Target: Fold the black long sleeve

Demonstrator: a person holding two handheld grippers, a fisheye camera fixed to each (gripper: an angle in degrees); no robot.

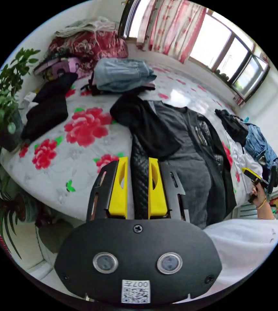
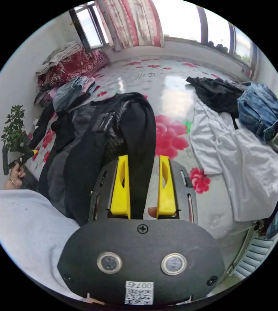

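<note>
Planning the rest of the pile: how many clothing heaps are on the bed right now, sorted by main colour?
Black or dark: 3 – the black long sleeve between both grippers' jaws, a folded pile, a crumpled piece
Blue denim: 2 – folded stack, loose heap
White: 1 – sheet-like garment
Red patterned: 1 – bundle
Total: 7

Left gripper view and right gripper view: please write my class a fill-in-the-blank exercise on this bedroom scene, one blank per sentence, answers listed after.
1. The bedspread is printed with red ____.
2. Each claw's two jaws are coloured ____.
3. The potted plant has ____ leaves.
4. Beside the denim lies a crumpled ____ garment.

Missing words: flowers; yellow; green; white
</note>
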